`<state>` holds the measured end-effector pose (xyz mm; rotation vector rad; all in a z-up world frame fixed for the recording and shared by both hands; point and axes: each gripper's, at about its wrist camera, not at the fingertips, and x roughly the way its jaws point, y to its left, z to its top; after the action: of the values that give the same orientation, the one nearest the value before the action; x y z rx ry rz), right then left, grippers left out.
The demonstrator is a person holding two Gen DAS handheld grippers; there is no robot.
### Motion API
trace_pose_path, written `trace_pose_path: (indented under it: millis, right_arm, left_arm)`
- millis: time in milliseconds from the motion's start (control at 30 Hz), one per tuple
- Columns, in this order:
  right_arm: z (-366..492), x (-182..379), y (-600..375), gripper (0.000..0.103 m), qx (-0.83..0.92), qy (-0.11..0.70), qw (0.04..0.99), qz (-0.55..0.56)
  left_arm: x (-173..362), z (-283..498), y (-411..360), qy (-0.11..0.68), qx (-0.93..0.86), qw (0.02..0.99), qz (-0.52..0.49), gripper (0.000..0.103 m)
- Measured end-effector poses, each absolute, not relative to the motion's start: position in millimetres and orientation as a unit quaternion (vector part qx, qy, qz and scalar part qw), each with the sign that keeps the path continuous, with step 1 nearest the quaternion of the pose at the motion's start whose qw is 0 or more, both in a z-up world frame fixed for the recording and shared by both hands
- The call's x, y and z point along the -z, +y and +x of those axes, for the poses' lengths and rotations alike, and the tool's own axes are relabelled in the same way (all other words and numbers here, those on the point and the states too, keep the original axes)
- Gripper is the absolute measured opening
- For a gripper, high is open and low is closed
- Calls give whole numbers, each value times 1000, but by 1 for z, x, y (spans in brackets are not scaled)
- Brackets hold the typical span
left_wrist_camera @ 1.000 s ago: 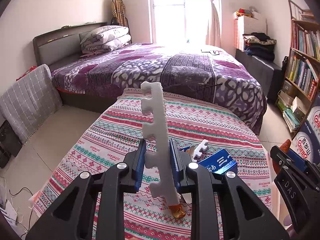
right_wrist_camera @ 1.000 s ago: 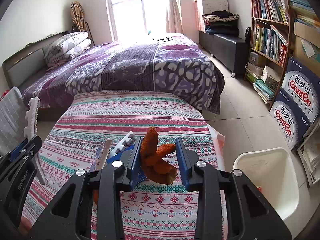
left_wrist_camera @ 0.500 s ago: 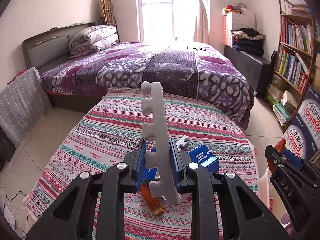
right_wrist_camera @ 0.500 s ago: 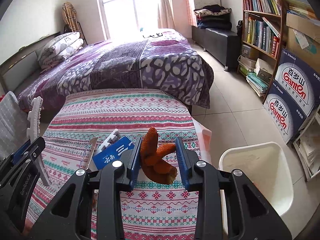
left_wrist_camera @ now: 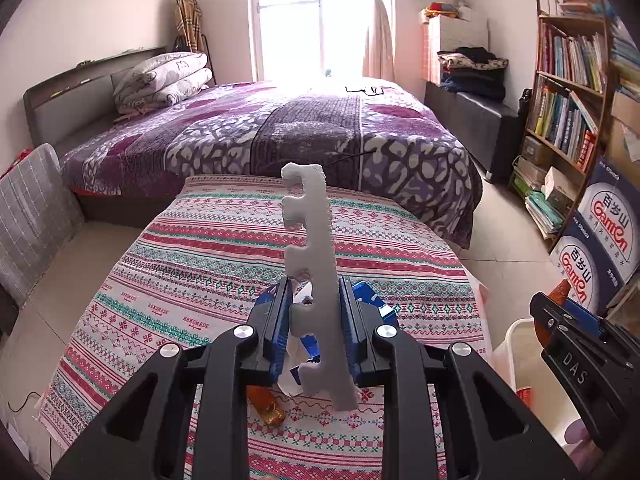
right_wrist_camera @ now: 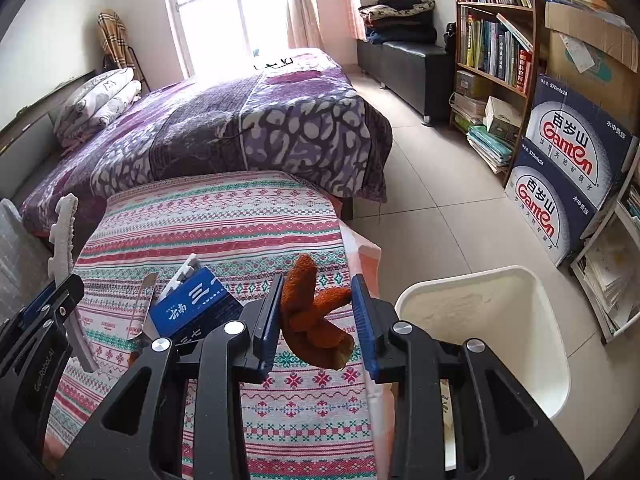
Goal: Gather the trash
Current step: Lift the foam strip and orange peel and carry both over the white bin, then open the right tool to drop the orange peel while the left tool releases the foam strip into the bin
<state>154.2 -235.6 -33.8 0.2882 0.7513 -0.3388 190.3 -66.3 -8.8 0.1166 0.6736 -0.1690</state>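
Observation:
My left gripper [left_wrist_camera: 314, 330] is shut on a long white notched foam strip [left_wrist_camera: 310, 248] that stands upright above the striped tablecloth [left_wrist_camera: 224, 264]. My right gripper [right_wrist_camera: 316, 324] is shut on a piece of orange peel [right_wrist_camera: 310, 316], held above the table's right edge. A white trash bin [right_wrist_camera: 492, 320] stands on the floor just right of the table. A blue box [right_wrist_camera: 192, 304], a small white foam piece [right_wrist_camera: 186, 272] and a gold wrapper [left_wrist_camera: 266, 406] lie on the cloth. The left gripper shows in the right wrist view [right_wrist_camera: 56, 304].
A purple-covered bed [left_wrist_camera: 280, 132] stands behind the table. A bookshelf [right_wrist_camera: 496, 40] and blue Ganten cartons [right_wrist_camera: 568, 176] line the right wall. A grey checked cushion [left_wrist_camera: 28, 220] leans at the left. Tiled floor lies between table and shelf.
Both grippers have swung to the right with their loads. The white bin has come further into the right wrist view and nearer the right gripper.

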Motion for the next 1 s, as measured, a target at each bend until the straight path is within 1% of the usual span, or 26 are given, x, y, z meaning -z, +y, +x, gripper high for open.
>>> trace_pose_path:
  millis: [733, 867, 933, 967, 1000]
  right_arm:
    - [123, 53, -320, 33, 271, 394, 857, 193]
    - [114, 58, -336, 35, 294, 400, 844, 201]
    - [110, 59, -343, 44, 306, 404, 838, 201]
    - [107, 60, -347, 53, 313, 403, 836, 202]
    - [105, 59, -350, 59, 320, 401, 834, 202]
  left_arm:
    - [23, 178, -128, 341, 140, 926, 82, 24]
    - [24, 174, -142, 345, 156, 921, 86, 24]
    - [26, 171, -150, 346, 165, 919, 89, 24]
    - [26, 170, -154, 346, 170, 918, 92, 24]
    - [27, 169, -158, 346, 175, 917, 94, 24]
